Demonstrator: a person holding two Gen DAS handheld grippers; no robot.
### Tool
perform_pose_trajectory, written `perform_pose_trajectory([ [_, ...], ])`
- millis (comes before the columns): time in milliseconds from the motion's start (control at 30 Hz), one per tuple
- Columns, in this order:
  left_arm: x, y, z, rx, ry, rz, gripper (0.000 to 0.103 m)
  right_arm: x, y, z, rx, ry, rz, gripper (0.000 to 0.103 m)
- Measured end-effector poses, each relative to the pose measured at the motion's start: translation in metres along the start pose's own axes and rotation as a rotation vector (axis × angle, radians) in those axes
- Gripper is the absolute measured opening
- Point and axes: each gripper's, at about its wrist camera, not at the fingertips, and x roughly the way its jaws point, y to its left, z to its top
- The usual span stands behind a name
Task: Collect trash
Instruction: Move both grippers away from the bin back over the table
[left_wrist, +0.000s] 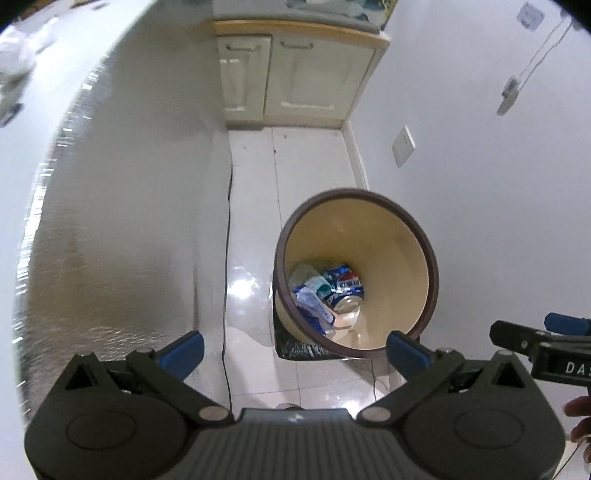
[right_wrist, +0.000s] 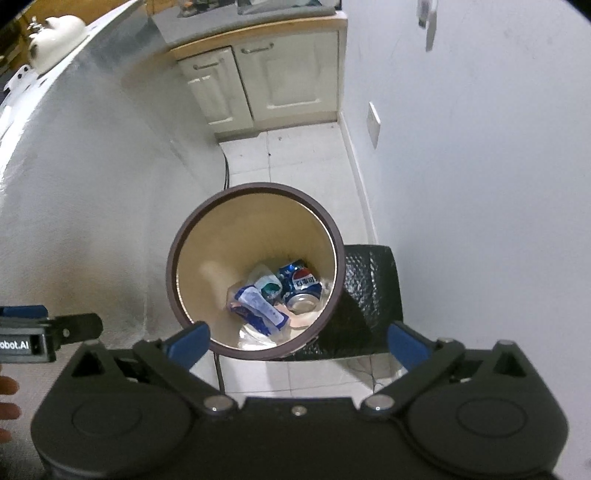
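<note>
Below, a tan bin (right_wrist: 255, 273) with a dark brown rim is seen standing on the tiled floor (left_wrist: 314, 162), set close to the white wall (left_wrist: 480, 184) beside a tall white appliance (left_wrist: 110, 221), where it can be reached from above. Both grippers are held over its mouth. The left gripper (left_wrist: 293, 349) is shown with its blue-tipped fingers (left_wrist: 183, 352) spread wide and nothing between them; the right gripper (right_wrist: 299, 341) is likewise parted and empty, apparently because nothing is being carried to the bin. The collected trash is seen lying at the bottom: a dented blue soda can (right_wrist: 301, 290), a blue-and-white wrapper (right_wrist: 258, 304) and pale crumpled plastic beside it. A black textured mat (right_wrist: 369, 291) is tucked under the bin's far side against the wall. Beyond, a cream cabinet (left_wrist: 295, 77) closes off the narrow gap. Judged from the filled bin and bare fingers, a drop-off appears finished.
</note>
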Motion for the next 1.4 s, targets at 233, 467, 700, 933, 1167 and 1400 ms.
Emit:
perform_pose_trajectory([
  [233,-0.051,0.010,-0.010,-0.005,-0.098,-0.001,0.103,-0.040,0.014,0.001,-0.032,-0.064,-0.017,0.103],
  [467,-0.100,0.029,-0.020,-0.014,-0.199,-0.002,0.103,-0.091,0.032,0.002,-0.060,-0.159,-0.017,0.103],
  [700,-0.163,0.056,-0.034,-0.015,-0.319,-0.012,0.103,-0.150,0.061,-0.006,-0.075,-0.282,-0.016,0.103],
  [933,-0.224,0.089,-0.052,-0.011,-0.435,-0.014,0.103,-0.203,0.102,-0.026,-0.094,-0.396,0.004,0.103],
  [1167,-0.270,0.124,-0.069,-0.004,-0.544,-0.004,0.103,-0.244,0.150,-0.050,-0.106,-0.499,0.032,0.103],
  [1400,-0.307,0.166,-0.085,0.008,-0.609,0.011,0.103,-0.270,0.197,-0.069,-0.131,-0.569,0.047,0.103],
])
